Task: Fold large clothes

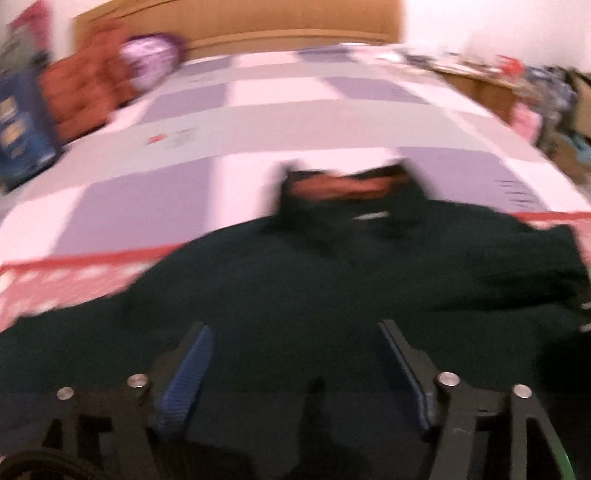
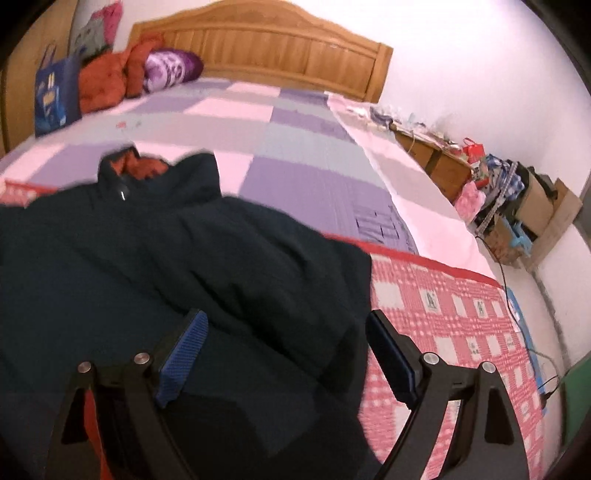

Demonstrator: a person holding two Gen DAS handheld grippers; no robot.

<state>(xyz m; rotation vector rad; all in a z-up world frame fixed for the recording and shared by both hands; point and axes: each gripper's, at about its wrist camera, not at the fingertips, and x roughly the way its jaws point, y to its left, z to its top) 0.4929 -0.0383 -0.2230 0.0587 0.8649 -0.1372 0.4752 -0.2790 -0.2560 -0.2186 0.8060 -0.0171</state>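
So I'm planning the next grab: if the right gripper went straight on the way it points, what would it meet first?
Most likely the dark jacket on the bed. The right gripper is open and angled down over it, near the jacket's right edge, though depth is hard to judge.

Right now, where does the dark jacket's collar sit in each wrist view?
Left wrist: the collar sits just right of centre, above the jacket.
Right wrist: the collar sits upper left of centre.
Shared landmark: the purple patterned pillow by the wooden headboard.
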